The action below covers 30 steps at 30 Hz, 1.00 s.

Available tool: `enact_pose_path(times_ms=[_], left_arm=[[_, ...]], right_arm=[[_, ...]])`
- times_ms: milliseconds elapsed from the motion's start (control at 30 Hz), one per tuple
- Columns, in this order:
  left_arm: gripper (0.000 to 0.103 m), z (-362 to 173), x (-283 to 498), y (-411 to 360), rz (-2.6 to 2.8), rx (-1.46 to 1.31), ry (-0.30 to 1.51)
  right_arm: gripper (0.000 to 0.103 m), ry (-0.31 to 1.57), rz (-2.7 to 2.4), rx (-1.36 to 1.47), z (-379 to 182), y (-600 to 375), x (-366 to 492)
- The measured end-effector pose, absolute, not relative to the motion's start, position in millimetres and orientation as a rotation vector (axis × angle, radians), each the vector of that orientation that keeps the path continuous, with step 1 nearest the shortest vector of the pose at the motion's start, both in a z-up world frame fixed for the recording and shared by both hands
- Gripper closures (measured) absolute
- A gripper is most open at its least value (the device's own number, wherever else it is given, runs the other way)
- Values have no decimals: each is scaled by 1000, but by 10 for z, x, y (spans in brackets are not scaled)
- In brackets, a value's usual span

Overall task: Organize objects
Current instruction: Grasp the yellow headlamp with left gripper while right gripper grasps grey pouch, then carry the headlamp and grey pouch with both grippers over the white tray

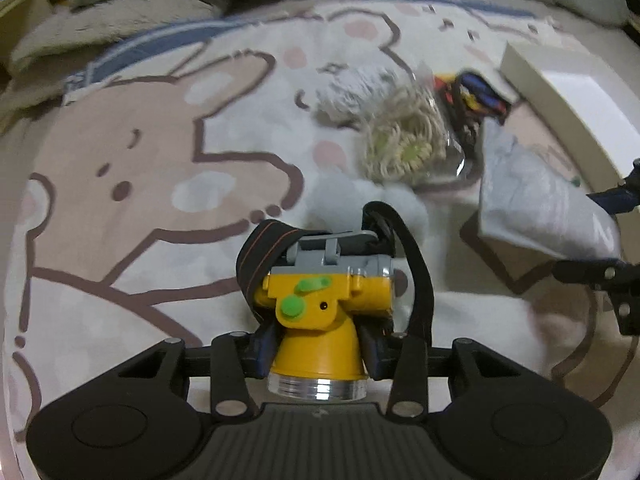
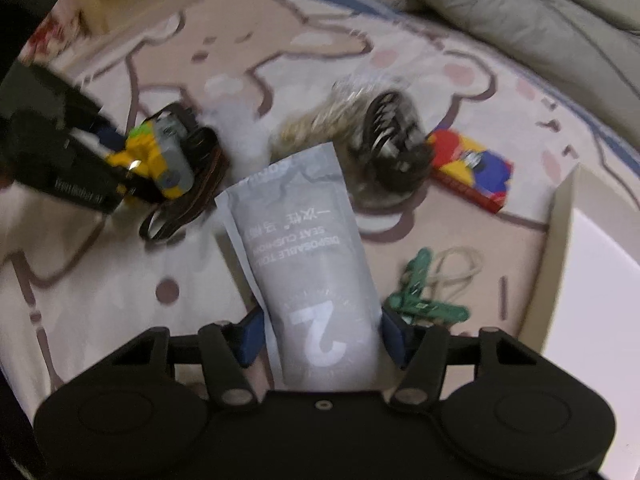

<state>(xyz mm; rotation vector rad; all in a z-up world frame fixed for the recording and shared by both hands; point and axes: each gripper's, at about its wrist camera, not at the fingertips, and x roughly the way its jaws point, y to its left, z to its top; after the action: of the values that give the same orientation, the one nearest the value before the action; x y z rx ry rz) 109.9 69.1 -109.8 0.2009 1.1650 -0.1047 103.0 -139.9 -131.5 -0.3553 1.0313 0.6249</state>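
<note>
Bed cover (image 1: 132,168): we see a cartoon-bear print spread under everything.
Box (image 2: 560,248): pale, open, at the right edge of the right wrist view.
Grey pouch (image 2: 316,280): we hold it in the right hand-held gripper (image 2: 322,336), blue pads pressed on its lower sides.
Headlamp (image 1: 320,304): yellow, black strap; the left hand-held gripper (image 1: 318,348) is closed partway on its cone.
Bagged cord (image 1: 404,140): blurred, possibly twine, lying beyond the headlamp.
Colourful packet (image 2: 472,168): just beside the box.
Green clips (image 2: 420,296): right of the pouch.
</note>
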Motion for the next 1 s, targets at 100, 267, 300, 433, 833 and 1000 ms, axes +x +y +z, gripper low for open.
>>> enact_pose_path(times_ms=[100, 267, 300, 433, 833, 1000], left_arm=[[60, -948, 1029, 691, -87, 177, 1115], [60, -687, 942, 640, -57, 146, 1021], [60, -637, 923, 621, -49, 143, 1003], [60, -458, 871, 540, -16, 125, 941], [60, -106, 734, 245, 32, 105, 812], [60, -9, 691, 149, 15, 81, 781]], right_arm=[[42, 990, 571, -314, -1170, -1464, 1043], [42, 924, 484, -251, -954, -1566, 1044], [42, 912, 473, -236, -910, -1589, 1038], [42, 868, 424, -166, -737, -1678, 992], [42, 724, 298, -62, -368, -1762, 870], [42, 685, 283, -35, -274, -1830, 808]])
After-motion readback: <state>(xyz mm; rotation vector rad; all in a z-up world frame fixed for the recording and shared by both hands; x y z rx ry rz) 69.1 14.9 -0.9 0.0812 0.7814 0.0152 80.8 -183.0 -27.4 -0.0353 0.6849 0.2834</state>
